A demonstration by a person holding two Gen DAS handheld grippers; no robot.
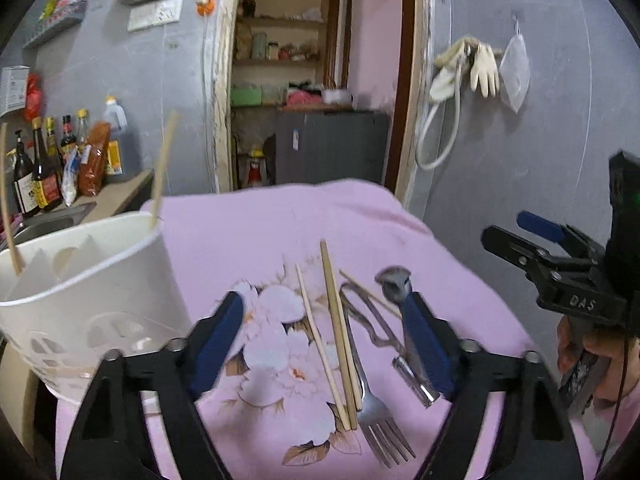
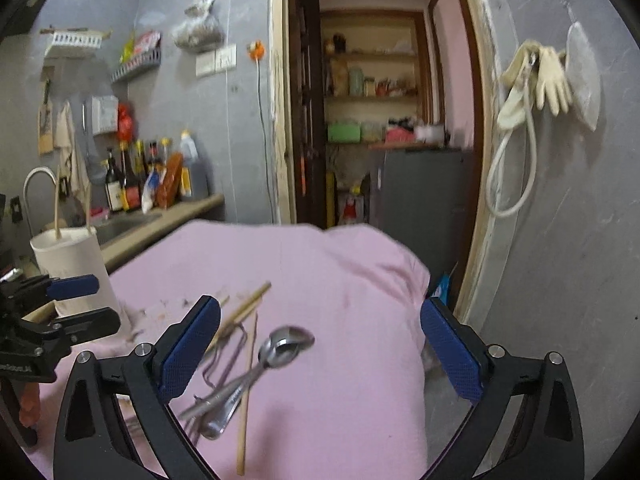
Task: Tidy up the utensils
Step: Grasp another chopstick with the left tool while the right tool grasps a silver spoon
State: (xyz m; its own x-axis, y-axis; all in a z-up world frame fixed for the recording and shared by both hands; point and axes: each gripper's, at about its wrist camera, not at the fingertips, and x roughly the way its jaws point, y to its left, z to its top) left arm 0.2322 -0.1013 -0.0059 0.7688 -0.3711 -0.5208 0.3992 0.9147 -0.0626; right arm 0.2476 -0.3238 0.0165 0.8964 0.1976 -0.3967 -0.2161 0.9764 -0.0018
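Several wooden chopsticks [image 1: 334, 328], a metal fork [image 1: 374, 404] and a metal spoon [image 1: 400, 316] lie on a pink cloth [image 1: 280, 224]. My left gripper [image 1: 326, 334] is open just above them, jaws wide on either side of the pile. A white utensil holder [image 1: 84, 292] with two chopsticks in it stands at the left. In the right wrist view the spoon [image 2: 280, 350] and chopsticks [image 2: 246, 392] lie between the jaws of my open, empty right gripper [image 2: 320, 346]. The holder [image 2: 76, 268] shows at far left there.
A counter with a sink [image 2: 124, 224] and sauce bottles [image 2: 128, 184] lies behind the holder. A doorway [image 2: 372, 120] opens onto shelves and a grey cabinet. Gloves and a hose [image 2: 536, 80] hang on the right wall. The cloth's far edge drops off.
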